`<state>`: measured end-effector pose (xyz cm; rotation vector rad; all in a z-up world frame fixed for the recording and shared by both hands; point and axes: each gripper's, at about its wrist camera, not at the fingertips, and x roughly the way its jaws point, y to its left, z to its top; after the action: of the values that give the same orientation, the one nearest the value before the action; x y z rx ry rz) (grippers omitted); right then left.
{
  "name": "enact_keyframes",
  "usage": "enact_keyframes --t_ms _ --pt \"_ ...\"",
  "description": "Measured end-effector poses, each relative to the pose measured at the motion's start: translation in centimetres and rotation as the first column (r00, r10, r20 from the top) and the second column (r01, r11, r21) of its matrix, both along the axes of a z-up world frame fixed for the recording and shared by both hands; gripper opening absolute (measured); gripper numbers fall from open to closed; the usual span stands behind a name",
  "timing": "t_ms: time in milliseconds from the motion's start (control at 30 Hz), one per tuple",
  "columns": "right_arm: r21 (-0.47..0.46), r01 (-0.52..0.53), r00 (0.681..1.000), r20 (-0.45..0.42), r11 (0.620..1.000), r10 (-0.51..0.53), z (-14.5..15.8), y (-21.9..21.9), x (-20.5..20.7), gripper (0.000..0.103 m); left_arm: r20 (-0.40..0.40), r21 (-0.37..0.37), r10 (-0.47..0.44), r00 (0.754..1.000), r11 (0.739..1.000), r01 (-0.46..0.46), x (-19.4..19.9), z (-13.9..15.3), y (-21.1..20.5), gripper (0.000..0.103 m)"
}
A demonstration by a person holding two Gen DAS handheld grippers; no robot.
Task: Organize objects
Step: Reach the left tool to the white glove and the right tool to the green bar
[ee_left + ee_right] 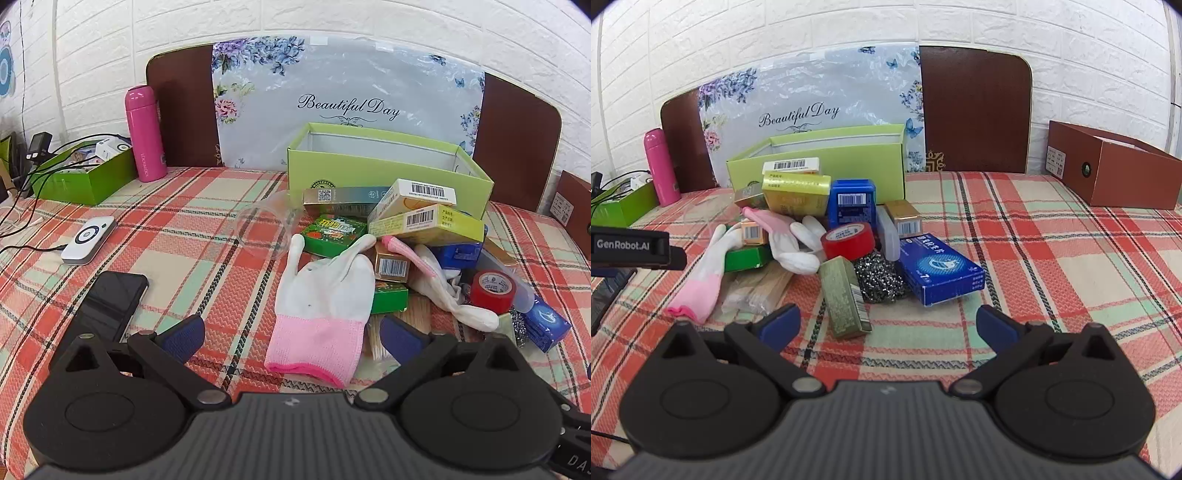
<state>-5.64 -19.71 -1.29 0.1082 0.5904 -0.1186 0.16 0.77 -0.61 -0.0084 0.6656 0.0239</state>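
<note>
The left gripper (291, 334) is hovering with its jaws spread wide and nothing between the pads, the pink cuff of a white glove (325, 295) lying just ahead. The right gripper (888, 325) is gaping likewise — an olive box (844, 297) is lying just before its left finger. Beyond, the pile — red tape (847, 242), steel scourer (881, 277), blue box (938, 269) — is sitting on the plaid cloth (1052, 258) before an open green box (827, 147).

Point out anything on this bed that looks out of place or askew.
The small boxes are heaped in front of the open green box instead of inside it, several tilted. A clear plastic cup lies tipped on its side, and a steel scourer sits loose among the packaging beside the red tape roll.
</note>
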Motion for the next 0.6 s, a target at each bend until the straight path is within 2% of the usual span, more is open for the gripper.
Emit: enact_keyframes --t_ms 600 --pt "-0.001 -0.023 0.999 -0.025 1.000 0.023 -0.53 0.53 0.21 0.103 -0.016 -0.016 -0.008 1.000 1.000 0.007 0.12 -0.43 0.29 0.103"
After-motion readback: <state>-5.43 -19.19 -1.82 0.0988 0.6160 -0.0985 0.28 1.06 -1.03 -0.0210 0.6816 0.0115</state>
